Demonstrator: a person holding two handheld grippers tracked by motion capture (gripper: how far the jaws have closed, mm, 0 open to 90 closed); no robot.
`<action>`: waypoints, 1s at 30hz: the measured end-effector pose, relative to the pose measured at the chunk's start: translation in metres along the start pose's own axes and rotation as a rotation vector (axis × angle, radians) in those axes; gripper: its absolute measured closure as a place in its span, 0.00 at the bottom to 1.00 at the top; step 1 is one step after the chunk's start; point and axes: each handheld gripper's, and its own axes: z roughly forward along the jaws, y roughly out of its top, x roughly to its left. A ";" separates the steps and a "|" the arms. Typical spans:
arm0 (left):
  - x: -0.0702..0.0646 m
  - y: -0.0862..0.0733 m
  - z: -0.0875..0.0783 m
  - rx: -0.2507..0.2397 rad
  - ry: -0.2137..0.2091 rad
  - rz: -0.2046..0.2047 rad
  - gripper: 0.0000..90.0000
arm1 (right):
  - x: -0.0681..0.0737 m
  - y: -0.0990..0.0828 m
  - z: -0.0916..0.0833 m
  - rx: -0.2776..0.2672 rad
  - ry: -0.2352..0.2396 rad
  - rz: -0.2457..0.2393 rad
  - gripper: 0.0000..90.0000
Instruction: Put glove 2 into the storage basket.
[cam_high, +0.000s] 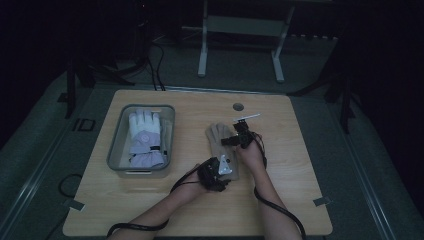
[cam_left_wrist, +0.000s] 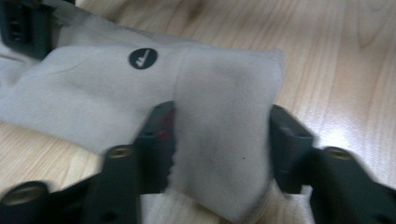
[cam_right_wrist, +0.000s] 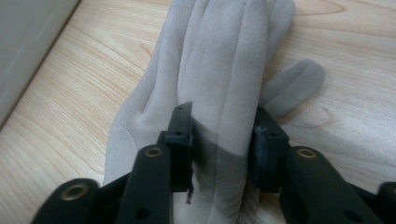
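You had the grey glove (cam_high: 221, 142) pinched at both ends — left gripper (cam_left_wrist: 219, 140) on its cuff, right gripper (cam_right_wrist: 223, 140) across its fingers — lying on the desk (cam_high: 295, 165) just right of the bin (cam_high: 116, 150), which held one white glove (cam_high: 145, 137); lifting remained.

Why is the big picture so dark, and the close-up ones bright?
High view: dim all over, the wooden table barely lit. Left gripper view: bright, with the soft grey fabric glove and black jaws smeared by blur. Right gripper view: well lit, the glove sharper.
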 end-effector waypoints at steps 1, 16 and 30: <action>0.000 0.000 0.000 0.009 0.022 0.015 0.72 | 0.001 0.000 0.000 -0.004 -0.002 -0.002 0.76; 0.009 0.005 -0.024 -0.019 0.001 -0.018 0.90 | 0.016 0.008 -0.019 -0.057 0.016 -0.005 0.82; 0.015 0.016 -0.066 -0.068 0.059 0.007 0.90 | 0.040 0.029 -0.050 -0.124 0.061 -0.029 0.82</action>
